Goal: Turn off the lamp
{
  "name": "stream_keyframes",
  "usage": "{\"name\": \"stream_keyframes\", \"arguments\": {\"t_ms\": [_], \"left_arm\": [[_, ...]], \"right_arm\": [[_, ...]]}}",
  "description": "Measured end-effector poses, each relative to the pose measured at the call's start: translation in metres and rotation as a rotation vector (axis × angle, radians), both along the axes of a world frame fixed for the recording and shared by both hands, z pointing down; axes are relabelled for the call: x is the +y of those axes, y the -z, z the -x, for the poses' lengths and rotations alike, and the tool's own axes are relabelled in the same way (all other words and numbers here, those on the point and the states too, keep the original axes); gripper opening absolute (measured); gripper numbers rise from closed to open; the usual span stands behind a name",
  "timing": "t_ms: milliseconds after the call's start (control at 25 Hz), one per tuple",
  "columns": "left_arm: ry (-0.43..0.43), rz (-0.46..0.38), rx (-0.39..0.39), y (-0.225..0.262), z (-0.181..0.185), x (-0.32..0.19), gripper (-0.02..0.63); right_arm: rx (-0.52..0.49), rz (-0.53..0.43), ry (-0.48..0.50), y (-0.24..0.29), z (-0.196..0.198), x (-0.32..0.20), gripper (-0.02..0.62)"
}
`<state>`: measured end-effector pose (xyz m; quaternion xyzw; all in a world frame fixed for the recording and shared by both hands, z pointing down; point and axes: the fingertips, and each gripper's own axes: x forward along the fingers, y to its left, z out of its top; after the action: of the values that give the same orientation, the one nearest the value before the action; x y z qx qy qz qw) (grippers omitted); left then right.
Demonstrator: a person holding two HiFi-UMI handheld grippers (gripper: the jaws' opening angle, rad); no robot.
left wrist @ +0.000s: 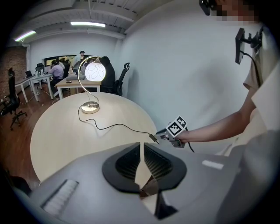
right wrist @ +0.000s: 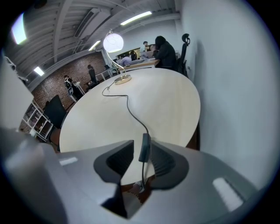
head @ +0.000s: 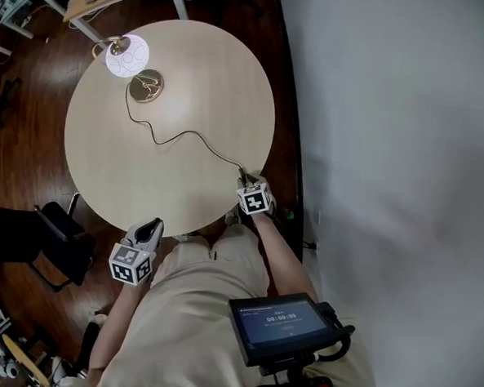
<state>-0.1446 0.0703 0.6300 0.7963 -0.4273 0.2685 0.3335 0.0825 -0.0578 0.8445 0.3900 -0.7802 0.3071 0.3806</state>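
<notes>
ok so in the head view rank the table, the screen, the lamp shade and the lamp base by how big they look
1. table
2. screen, though it sits much nearer the camera
3. lamp shade and lamp base: nearly alike. The shade looks slightly bigger but stands nearer the camera, so I won't rank them.

We count one lamp (head: 126,56), one round table (head: 191,87) and one cord (head: 188,132) with one switch (right wrist: 144,148) on it. Two grippers: left gripper (head: 152,223), right gripper (head: 244,178). Plus one screen (head: 281,323) and one black chair (head: 35,235) beside the table; the people at the far desks are too small to count.
</notes>
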Motion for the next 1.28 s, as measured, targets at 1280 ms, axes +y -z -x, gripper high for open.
{"name": "stream_keyframes", "arguments": {"t_ms": [1280], "left_arm": [[0.032, 0.009, -0.028, -0.001, 0.013, -0.018, 0.006]], "right_arm": [[0.021, 0.020, -0.102, -0.035, 0.002, -0.014, 0.097]]}}
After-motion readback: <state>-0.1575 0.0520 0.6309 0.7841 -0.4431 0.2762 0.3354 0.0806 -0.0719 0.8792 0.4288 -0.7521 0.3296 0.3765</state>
